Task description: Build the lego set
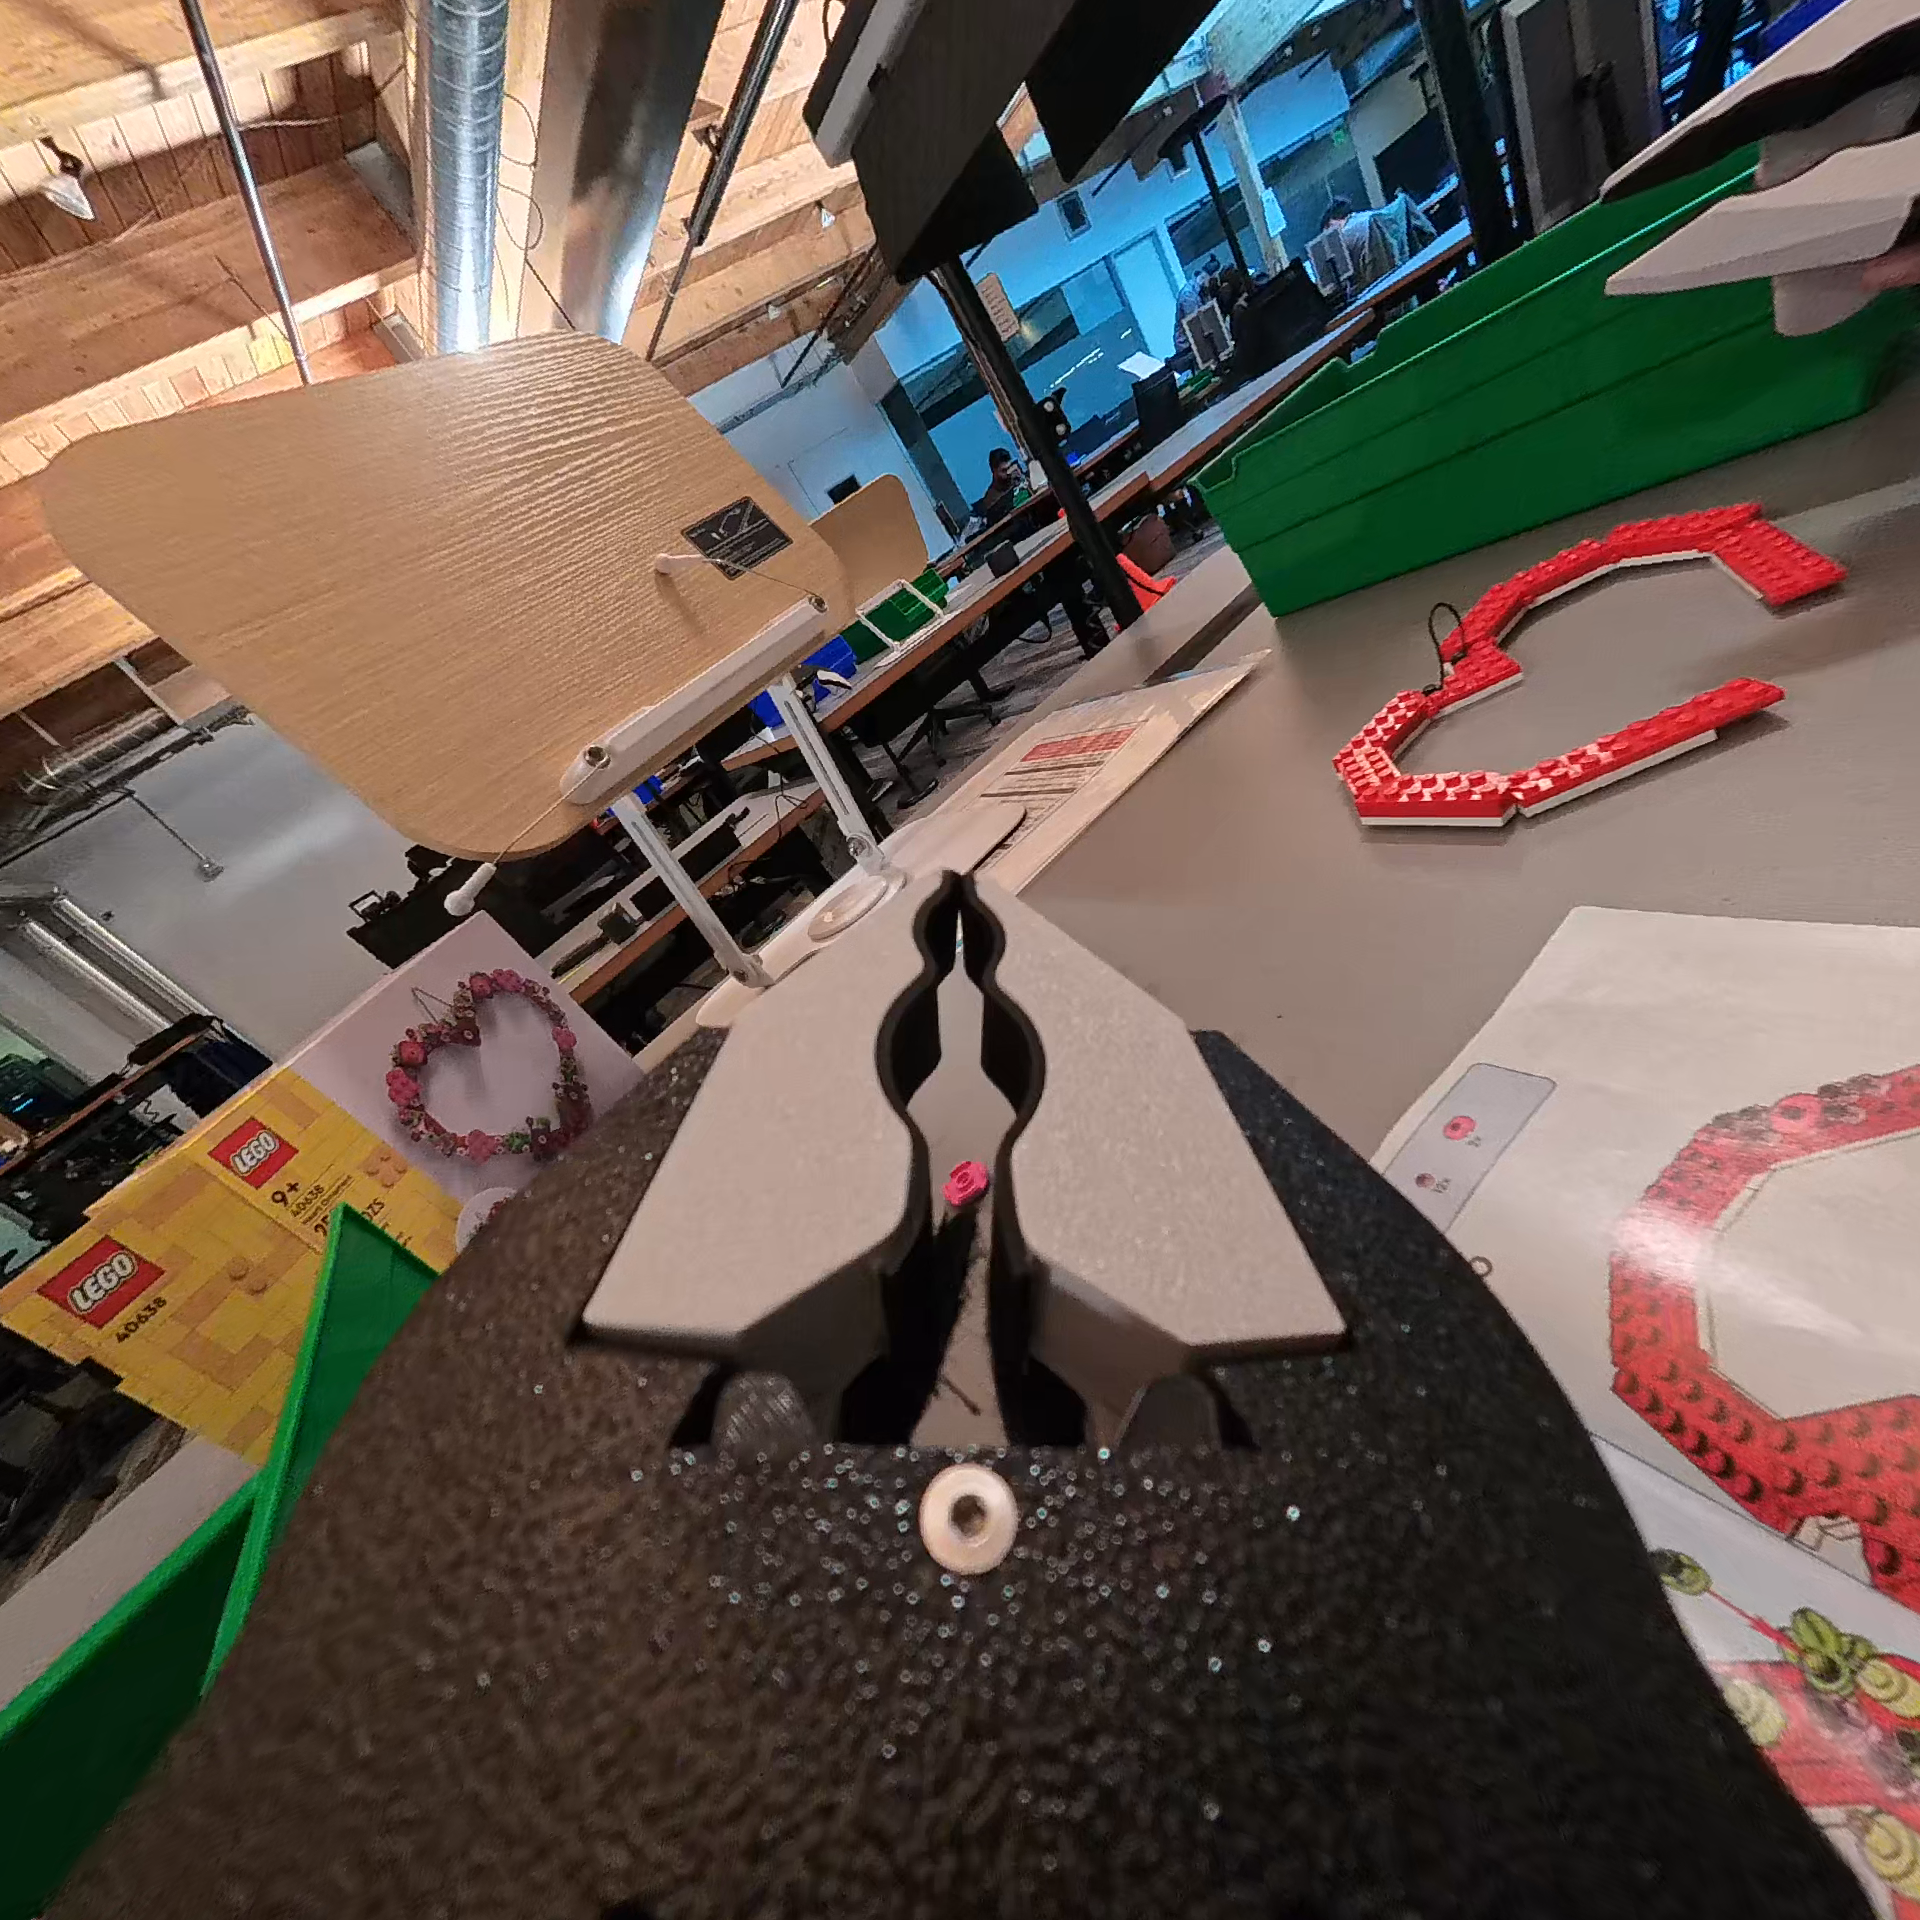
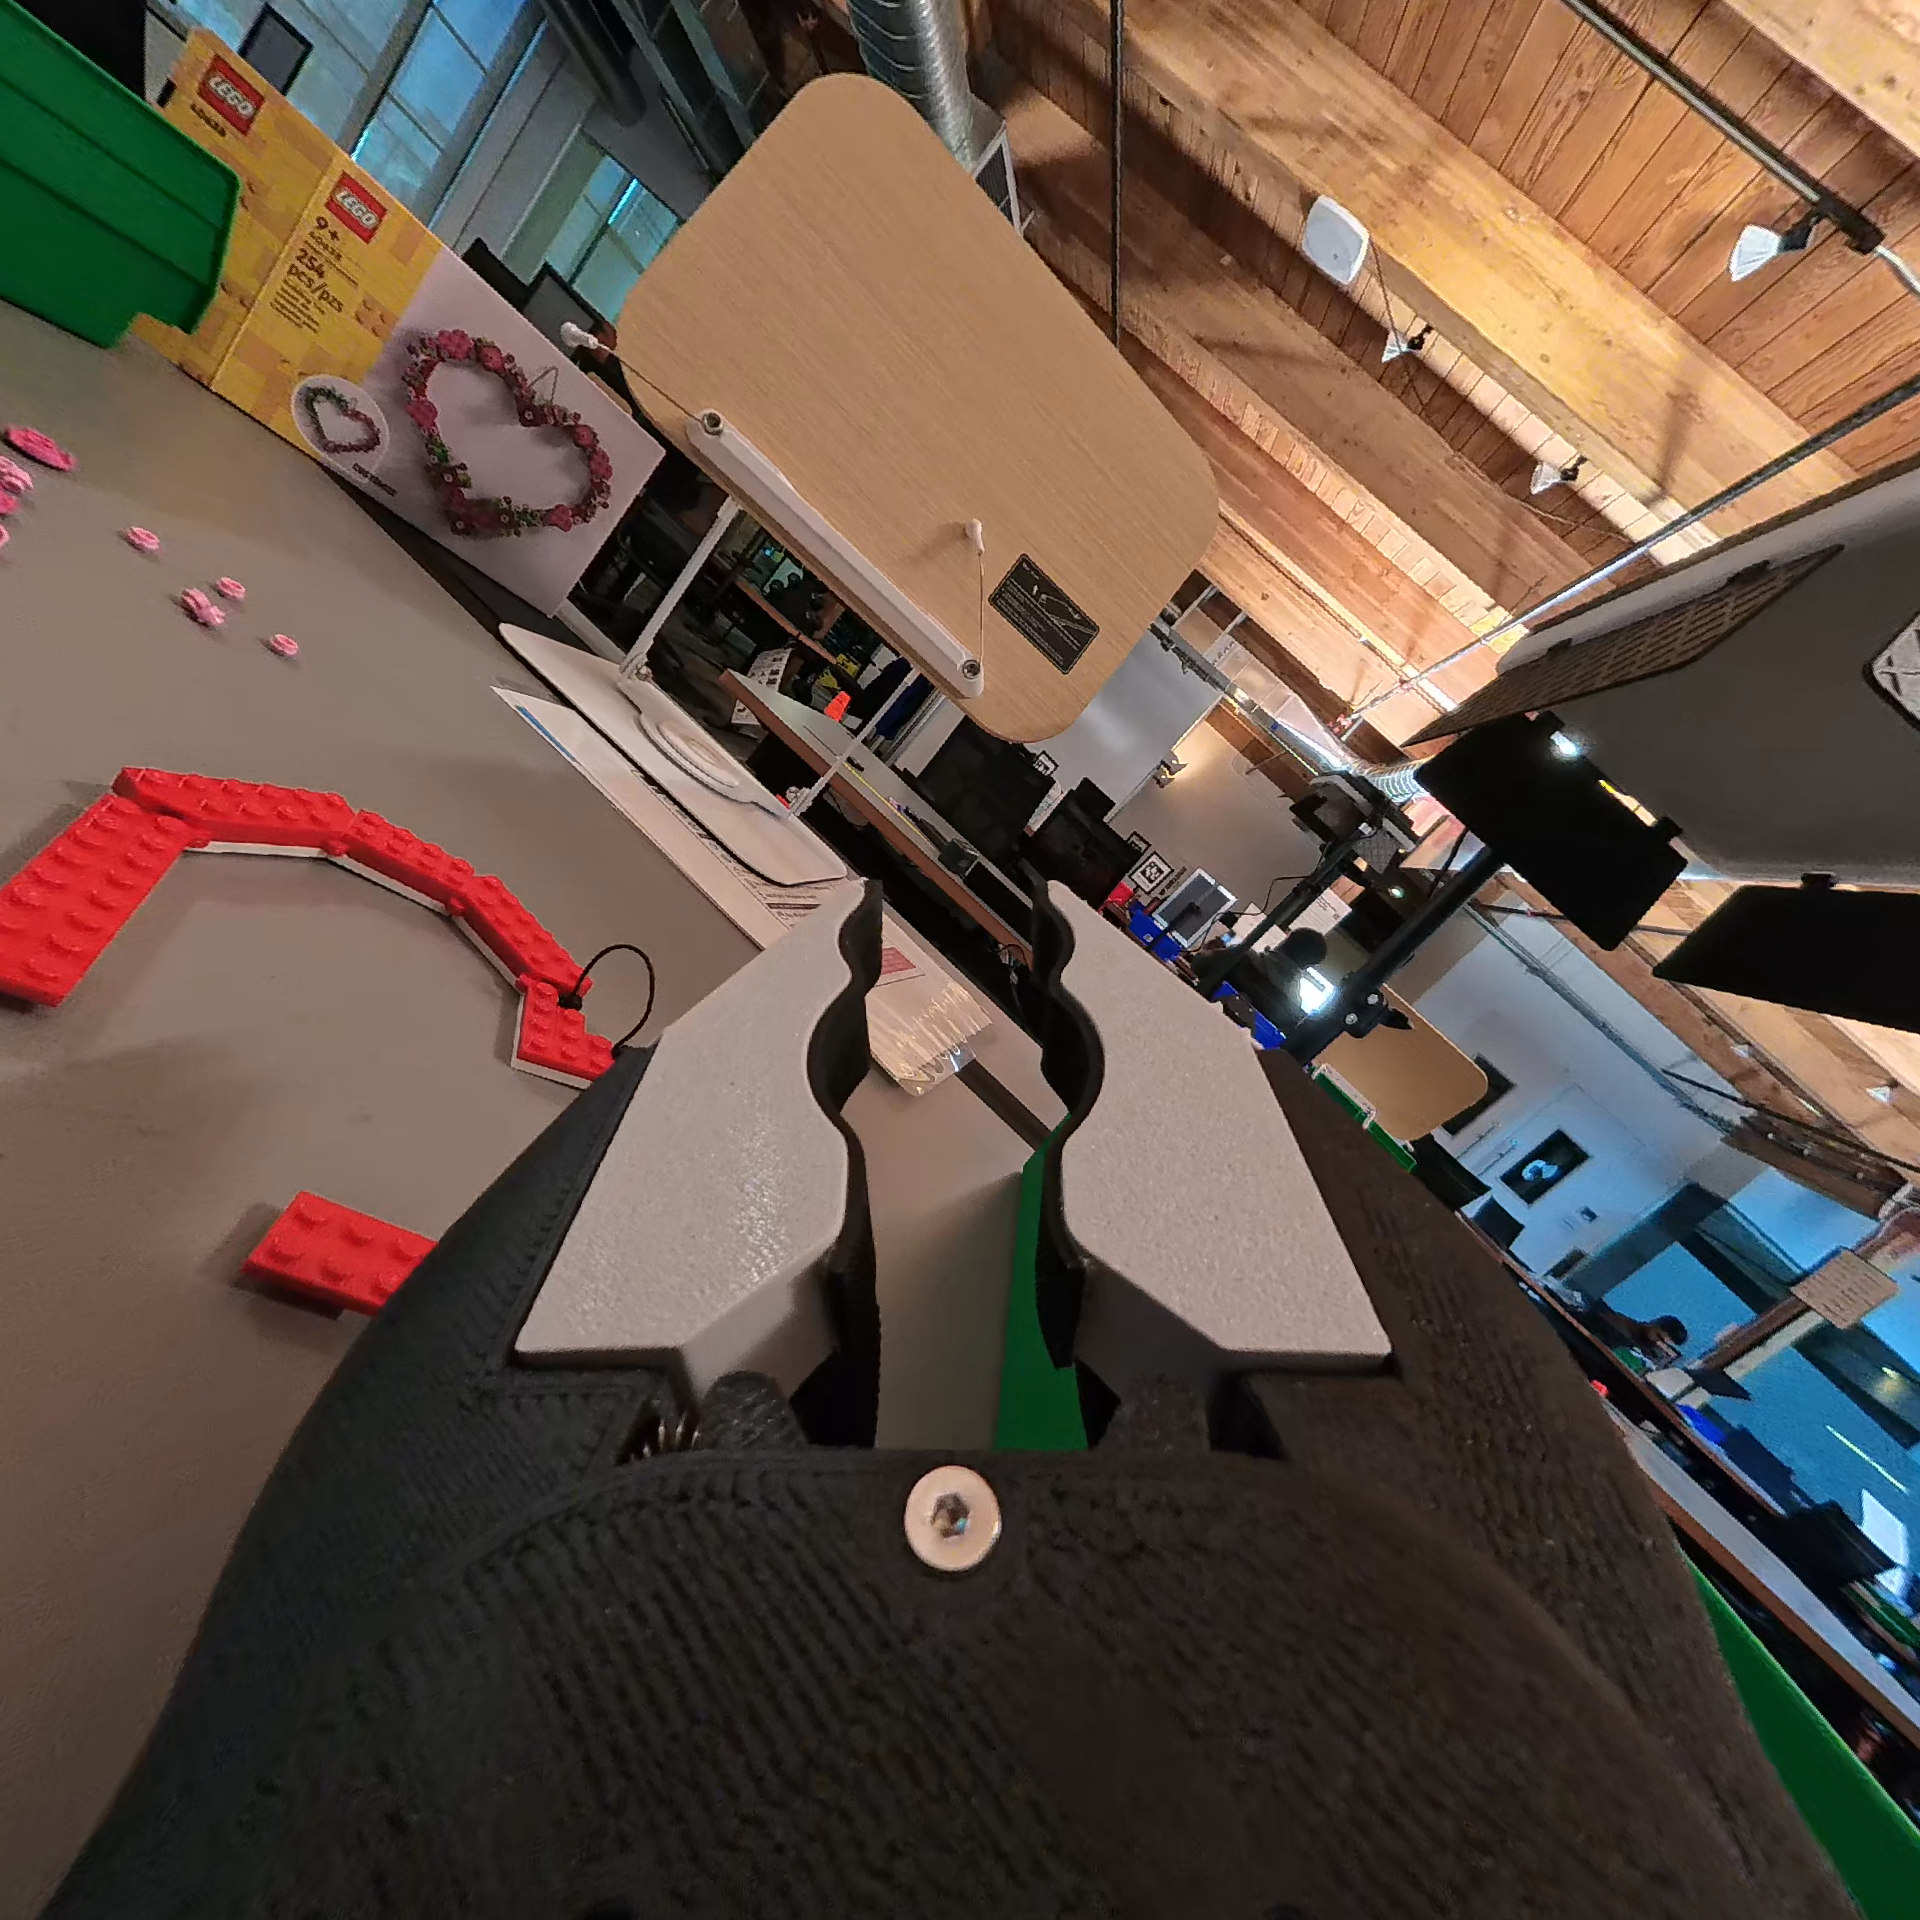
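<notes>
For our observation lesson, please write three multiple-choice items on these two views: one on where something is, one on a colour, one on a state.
1. Where does the loose red plate lie?
A. on the grey table, apart from the red heart frame
B. inside a green bin
C. on the instruction sheet

2. What colour is the small flower piece in the left gripper?
A. yellow
B. pink
C. white

3. How stands the right gripper?
A. shut on a red plate
B. shut on a flower piece
C. open, with nothing between its fingers

Key: 1 A, it rests on bare table short of the red heart frame; 2 B, pink shows between the closed fingers; 3 C, a wide empty gap shows.
</notes>
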The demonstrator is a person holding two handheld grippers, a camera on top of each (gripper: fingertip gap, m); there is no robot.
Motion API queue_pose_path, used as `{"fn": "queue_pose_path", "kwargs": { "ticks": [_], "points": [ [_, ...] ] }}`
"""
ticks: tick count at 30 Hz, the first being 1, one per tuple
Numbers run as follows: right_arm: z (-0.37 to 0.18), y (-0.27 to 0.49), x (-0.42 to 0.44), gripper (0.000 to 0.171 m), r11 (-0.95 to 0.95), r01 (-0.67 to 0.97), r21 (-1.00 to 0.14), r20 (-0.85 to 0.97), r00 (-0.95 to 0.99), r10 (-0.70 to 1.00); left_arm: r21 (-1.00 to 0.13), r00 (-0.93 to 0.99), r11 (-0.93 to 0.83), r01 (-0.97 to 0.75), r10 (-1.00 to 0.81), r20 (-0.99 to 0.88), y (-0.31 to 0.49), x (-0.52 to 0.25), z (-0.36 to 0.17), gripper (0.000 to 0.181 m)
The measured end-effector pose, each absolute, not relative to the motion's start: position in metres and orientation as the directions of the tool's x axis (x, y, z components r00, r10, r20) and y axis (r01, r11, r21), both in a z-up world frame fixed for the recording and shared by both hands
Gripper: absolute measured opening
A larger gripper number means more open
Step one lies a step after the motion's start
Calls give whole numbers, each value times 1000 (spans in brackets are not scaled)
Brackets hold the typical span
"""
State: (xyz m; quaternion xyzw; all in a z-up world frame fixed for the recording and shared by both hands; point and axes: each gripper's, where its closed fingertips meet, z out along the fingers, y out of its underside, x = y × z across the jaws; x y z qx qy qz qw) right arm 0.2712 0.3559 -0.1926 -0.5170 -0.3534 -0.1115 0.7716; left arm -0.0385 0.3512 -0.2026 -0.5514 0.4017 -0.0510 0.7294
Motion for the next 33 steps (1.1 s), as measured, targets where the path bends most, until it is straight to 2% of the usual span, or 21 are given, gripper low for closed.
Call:
{"fn": "queue_pose_path", "kwargs": {
  "ticks": [22,29,33],
  "points": [
    [-193,355,269,27,444,544,-712,669,718,192,-840,682,403,-363,-498,-535,350,-41,-198,0],
    [-194,356,271,27,437,545,-716,665,723,188,-832,702,427,-354,-467,-538,349,-45,-191,0],
    [-194,356,269,27,438,541,-717,665,720,199,-833,758,421,-358,-390,-523,355,-56,-184,0]
  ]
}}
